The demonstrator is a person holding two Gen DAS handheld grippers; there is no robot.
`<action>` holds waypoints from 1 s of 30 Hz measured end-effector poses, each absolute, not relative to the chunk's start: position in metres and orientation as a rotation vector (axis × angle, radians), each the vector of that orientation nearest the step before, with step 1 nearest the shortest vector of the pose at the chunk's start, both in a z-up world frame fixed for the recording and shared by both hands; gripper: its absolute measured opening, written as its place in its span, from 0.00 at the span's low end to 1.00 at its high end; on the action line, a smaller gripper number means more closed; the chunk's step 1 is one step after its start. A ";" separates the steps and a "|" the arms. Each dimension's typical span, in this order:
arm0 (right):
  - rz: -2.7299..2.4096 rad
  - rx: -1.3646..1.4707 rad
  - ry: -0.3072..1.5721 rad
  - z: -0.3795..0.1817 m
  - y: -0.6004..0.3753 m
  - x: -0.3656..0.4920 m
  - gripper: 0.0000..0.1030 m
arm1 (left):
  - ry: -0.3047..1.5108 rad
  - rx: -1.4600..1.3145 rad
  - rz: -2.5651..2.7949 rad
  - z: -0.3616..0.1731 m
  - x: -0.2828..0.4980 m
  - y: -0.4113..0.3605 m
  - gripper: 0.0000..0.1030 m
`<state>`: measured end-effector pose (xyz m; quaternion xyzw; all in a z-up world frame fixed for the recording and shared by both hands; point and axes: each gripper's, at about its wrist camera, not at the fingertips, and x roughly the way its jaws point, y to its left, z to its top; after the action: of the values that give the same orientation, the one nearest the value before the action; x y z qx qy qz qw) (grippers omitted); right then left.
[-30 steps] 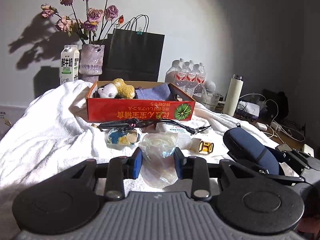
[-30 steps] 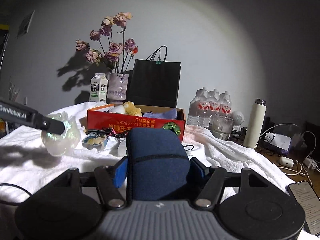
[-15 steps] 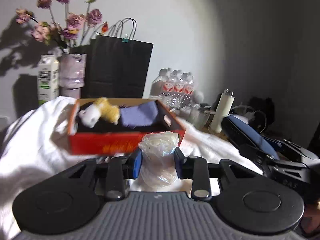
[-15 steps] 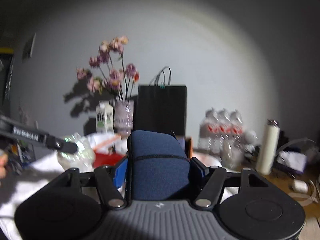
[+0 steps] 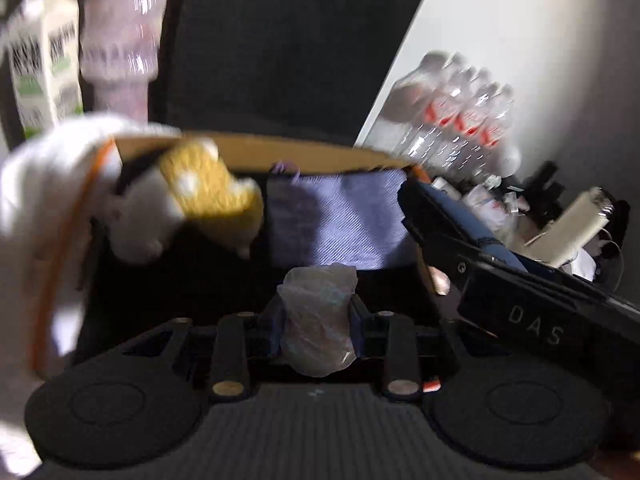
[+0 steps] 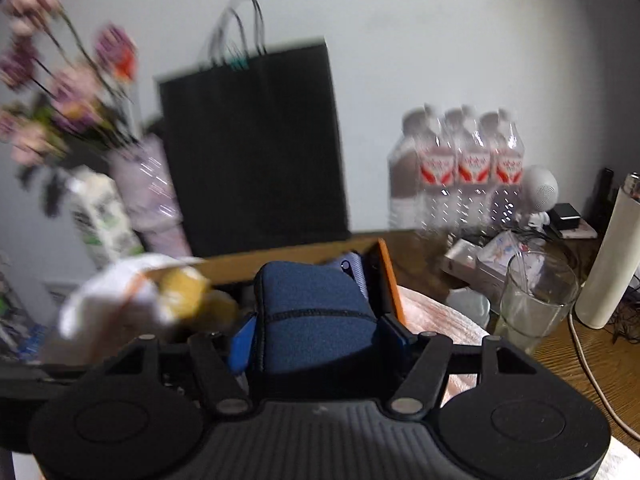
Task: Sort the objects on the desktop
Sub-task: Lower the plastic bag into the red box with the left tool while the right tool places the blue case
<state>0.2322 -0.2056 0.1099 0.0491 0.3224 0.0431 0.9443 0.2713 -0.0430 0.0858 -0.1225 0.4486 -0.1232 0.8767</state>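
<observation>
Crumpled plastic bag (image 5: 318,320) pinched in left gripper (image 5: 316,326), over near side of orange box (image 5: 304,156). Blue pouch (image 6: 314,316) clamped in right gripper (image 6: 316,330), over box's right end. Plush toy (image 5: 208,196) and folded cloth (image 5: 340,220) already inside. Both carried items not yet dropped.

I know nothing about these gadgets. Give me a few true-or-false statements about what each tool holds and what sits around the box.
1. The left tool grips a crumpled clear plastic bag. True.
2. The right tool is empty. False: it clamps a navy fabric pouch.
3. The orange cardboard box holds a yellow plush toy. True.
4. The black paper bag lies flat. False: it stands upright behind the box.
</observation>
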 end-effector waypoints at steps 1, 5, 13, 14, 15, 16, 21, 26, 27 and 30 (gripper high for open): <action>0.068 0.097 0.673 0.103 -0.203 0.242 0.62 | 0.964 -0.279 -0.278 0.076 0.278 -0.042 0.33; 0.026 0.103 0.733 0.078 -0.199 0.270 0.63 | 0.986 -0.324 -0.239 0.056 0.286 -0.032 0.40; 0.023 0.111 0.767 0.074 -0.202 0.275 0.65 | 1.008 -0.301 -0.278 0.067 0.281 -0.017 0.86; 0.024 0.098 0.758 0.079 -0.201 0.272 0.66 | 0.995 -0.301 -0.266 0.072 0.279 -0.013 0.86; 0.023 0.092 0.747 0.084 -0.201 0.269 0.67 | 0.991 -0.296 -0.242 0.077 0.277 -0.011 0.87; 0.027 0.087 0.740 0.090 -0.201 0.266 0.67 | 0.989 -0.295 -0.217 0.082 0.275 -0.006 0.87; 0.044 0.066 0.717 0.118 -0.200 0.255 0.80 | 0.966 -0.294 -0.106 0.106 0.266 0.018 0.92; 0.090 0.018 0.808 0.134 -0.192 0.246 0.80 | 0.972 -0.246 0.001 0.119 0.251 0.036 0.93; 0.097 0.006 0.818 0.137 -0.190 0.242 0.80 | 0.971 -0.234 0.023 0.123 0.246 0.039 0.95; 0.129 -0.019 0.821 0.148 -0.186 0.225 0.85 | 0.926 -0.138 0.098 0.132 0.225 0.042 0.99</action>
<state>0.2254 -0.1857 0.1485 -0.0094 0.3986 0.0627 0.9149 0.2250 0.0425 0.1316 -0.0665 0.4461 0.0473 0.8913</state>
